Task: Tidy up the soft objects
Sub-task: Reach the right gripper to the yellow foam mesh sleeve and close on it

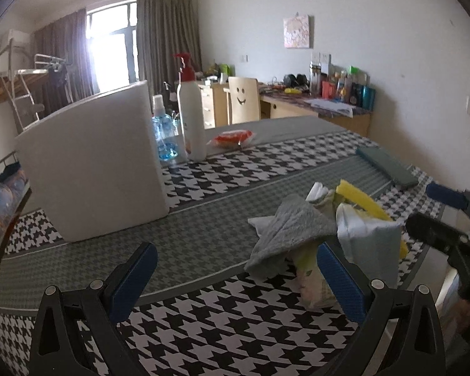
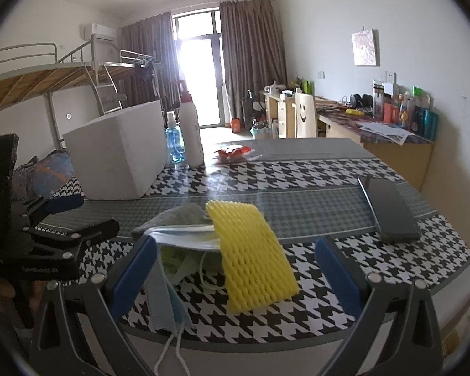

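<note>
Between the right gripper's (image 2: 235,277) spread fingers lies the yellow foam net (image 2: 250,257).

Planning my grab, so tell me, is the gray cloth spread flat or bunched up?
Bunched up: the gray cloth drapes humped over the pile, with one edge hanging to the table.

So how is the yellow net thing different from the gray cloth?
The yellow foam net is bright and full of little holes; the gray cloth is dull and fuzzy with no holes. The net keeps a curved, springy sleeve shape, while the cloth droops and folds over the things under it. In the pile, the net sits toward the right tool's side and the cloth toward the left's. Both are soft and lie in one heap on the checked table.
</note>
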Demonstrator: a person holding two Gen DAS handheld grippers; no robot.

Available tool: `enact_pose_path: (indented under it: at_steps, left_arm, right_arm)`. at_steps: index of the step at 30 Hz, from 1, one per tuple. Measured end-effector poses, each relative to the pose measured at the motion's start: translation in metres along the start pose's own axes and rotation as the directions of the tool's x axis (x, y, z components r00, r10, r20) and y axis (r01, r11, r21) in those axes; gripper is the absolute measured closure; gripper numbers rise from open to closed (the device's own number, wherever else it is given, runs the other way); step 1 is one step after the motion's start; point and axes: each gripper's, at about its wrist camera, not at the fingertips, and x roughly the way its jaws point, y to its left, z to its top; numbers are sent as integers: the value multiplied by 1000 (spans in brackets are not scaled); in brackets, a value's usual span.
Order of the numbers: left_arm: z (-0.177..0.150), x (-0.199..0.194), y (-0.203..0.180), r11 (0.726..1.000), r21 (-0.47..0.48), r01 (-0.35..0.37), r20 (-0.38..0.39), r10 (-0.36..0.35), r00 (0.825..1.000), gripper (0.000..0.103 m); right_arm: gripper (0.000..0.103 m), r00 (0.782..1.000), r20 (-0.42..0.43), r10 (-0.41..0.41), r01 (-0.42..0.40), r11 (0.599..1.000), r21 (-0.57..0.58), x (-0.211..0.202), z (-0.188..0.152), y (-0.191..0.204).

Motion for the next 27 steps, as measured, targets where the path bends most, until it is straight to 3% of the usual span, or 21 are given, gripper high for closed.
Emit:
enact_pose_path:
  at_steps: [10,17,25,27]
  left_arm:
    - [2,21,-9,997,72,-25,-69,30,997,5]
    - [5,38,-23,989,143,-34,-111,50,993,18]
    - [8,46,-32,986,161,35,-124,-15,992,35]
    - [8,48,-34,985,161,57,-130,-36,991,46]
  right_arm:
    - [1,1000,-25,3,-3,1000,26,10,-4,-9]
    - [1,1000,-31,4,-3,1000,29,15,-3,-13]
    - [1,998,-65,15,-14,1000,19,24,-5,-18]
    - [1,997,-76,13,-12,1000,17,28,-5,-19]
